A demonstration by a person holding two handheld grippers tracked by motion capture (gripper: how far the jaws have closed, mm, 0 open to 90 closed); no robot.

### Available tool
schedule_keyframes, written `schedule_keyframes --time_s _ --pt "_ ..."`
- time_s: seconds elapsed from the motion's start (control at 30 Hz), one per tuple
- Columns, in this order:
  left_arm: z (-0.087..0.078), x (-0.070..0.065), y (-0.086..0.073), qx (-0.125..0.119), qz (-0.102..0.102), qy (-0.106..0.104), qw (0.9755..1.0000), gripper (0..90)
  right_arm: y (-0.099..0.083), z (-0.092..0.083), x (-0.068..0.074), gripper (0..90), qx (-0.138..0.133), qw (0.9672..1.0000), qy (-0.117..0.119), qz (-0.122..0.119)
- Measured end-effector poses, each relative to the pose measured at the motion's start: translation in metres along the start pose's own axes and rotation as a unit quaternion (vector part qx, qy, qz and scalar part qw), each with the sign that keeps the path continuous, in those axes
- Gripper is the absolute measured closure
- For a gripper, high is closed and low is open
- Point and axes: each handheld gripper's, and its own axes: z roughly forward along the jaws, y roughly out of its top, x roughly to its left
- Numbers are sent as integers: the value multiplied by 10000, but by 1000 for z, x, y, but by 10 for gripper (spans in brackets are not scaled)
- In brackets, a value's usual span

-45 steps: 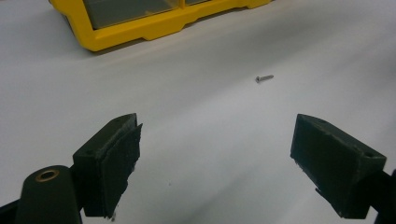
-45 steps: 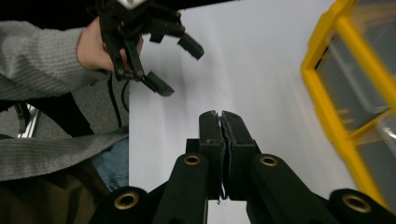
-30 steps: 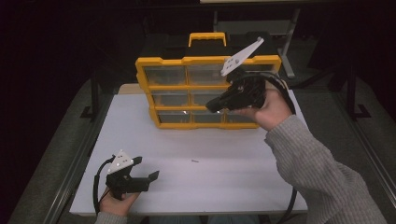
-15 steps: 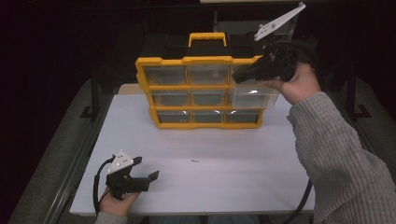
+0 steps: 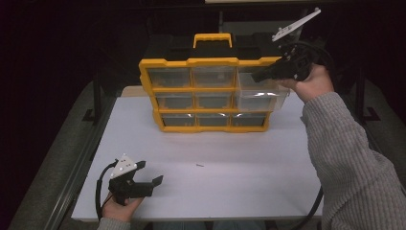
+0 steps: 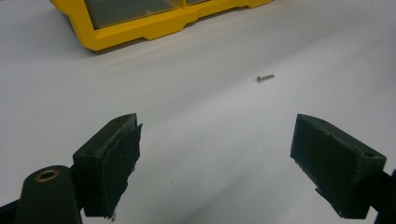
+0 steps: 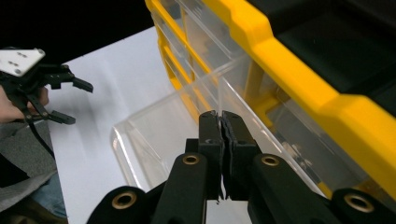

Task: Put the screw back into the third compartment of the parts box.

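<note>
Organizer: a yellow drawer organizer (image 5: 210,91) stands upright at the far side of the white table (image 5: 230,187), its clear drawers facing the person so each can be reached from the front.
Open drawer: the right-hand middle drawer (image 5: 261,98) juts out of its slot, seemingly ready to receive something.
Right claw: the right claw (image 5: 268,73) is up at the organizer's top right corner; in the right gripper view its jaws are pressed together above the pulled-out drawer (image 7: 154,140), and nothing visible sits between them.
Left claw: the left claw (image 5: 148,175) waits low at the table's near left edge, jaws spread wide with nothing between them.
Screw: a small screw (image 6: 265,78) lies loose on the bare table between the left claw and the organizer, probably the thing meant for the drawer.
</note>
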Motion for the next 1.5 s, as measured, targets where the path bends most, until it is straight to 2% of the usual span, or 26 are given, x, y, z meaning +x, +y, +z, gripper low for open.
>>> schedule_keyframes --time_s 0.23,0.33,0.37,0.4,0.5,0.53,0.57,0.63,0.8,0.87,0.9,1.0,1.03,1.07,1.13,1.2,1.23,1.27,1.5 --pt "0 0 0 11 41 -1 10000 150 -3 2 -1 830 36 10000 5 48" --pt "0 0 0 11 31 -1 10000 149 0 -1 4 826 -61 10000 26 -44" --pt "0 0 0 22 34 2 10000 150 2 -4 9 819 -148 9997 26 -215" --pt "1 0 0 3 18 0 10000 150 4 -6 12 813 -175 9994 25 -282" --pt "1 -1 0 -7 33 0 10000 149 10 -10 25 797 -296 9988 136 -360" --pt "1 -1 0 2 35 3 10000 149 10 -10 25 797 -296 9988 136 -360" --pt "1 -2 0 -9 -30 -5 10000 149 12 -10 34 779 -336 9983 191 -437" --pt "-1 -2 1 45 -2 7 10000 149 14 -7 43 764 -334 9977 251 -531" --pt "0 -2 0 -8 -39 -1 10000 149 16 3 66 728 -332 9956 461 -752" --pt "0 -2 0 -19 -45 -3 10000 150 16 5 70 723 -334 9950 507 -788" --pt "0 -1 0 20 -6 4 10000 150 14 11 78 712 -335 9939 616 -856" --pt "0 -2 0 51 8 9 10000 149 12 19 86 697 -276 9930 693 -912" --pt "0 -2 0 11 -10 1 10000 149 8 28 92 678 -277 9919 808 -940" --pt "-1 -1 1 99 57 15 9999 150 6 32 95 672 -247 9918 834 -941" --pt "0 -1 1 39 50 5 10000 149 1 42 100 662 -223 9909 926 -949" --pt "0 -1 1 52 61 8 10000 150 -2 48 102 655 -171 9905 939 -988" --pt "0 -1 1 55 66 9 10000 150 -7 61 104 638 -114 9887 956 -1146" --pt "0 -1 1 53 65 9 10000 150 -7 61 104 638 -114 9887 956 -1146" --pt "0 -1 0 -36 20 5 10000 149 -26 99 114 612 124 9869 1095 -1177"
